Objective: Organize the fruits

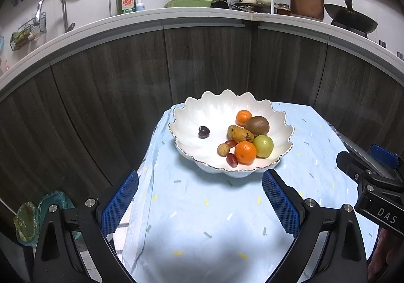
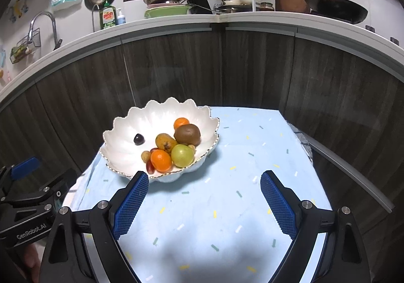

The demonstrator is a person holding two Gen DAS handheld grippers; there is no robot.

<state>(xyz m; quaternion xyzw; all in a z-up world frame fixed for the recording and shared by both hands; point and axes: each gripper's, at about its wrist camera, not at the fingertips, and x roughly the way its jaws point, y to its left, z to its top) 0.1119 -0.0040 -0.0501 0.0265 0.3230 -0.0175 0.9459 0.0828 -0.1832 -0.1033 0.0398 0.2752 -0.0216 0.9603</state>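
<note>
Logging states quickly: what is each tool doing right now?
Left tool: open, holding nothing.
Right tool: open, holding nothing.

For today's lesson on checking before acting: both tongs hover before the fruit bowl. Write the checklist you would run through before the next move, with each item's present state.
1. Left tongs open and empty: ok.
2. Right tongs open and empty: ok.
3. Bowl resting fully on the blue tablecloth: ok, though it sits near the far left corner.
4. Fruit gathered in the bowl: ok; the kiwi, green fruit and front orange cluster on the right, while the dark cherry lies alone on the left.
5. No loose fruit on the cloth: ok in both views.
6. Whether any fruit is hidden under the pile: cannot tell.
</note>
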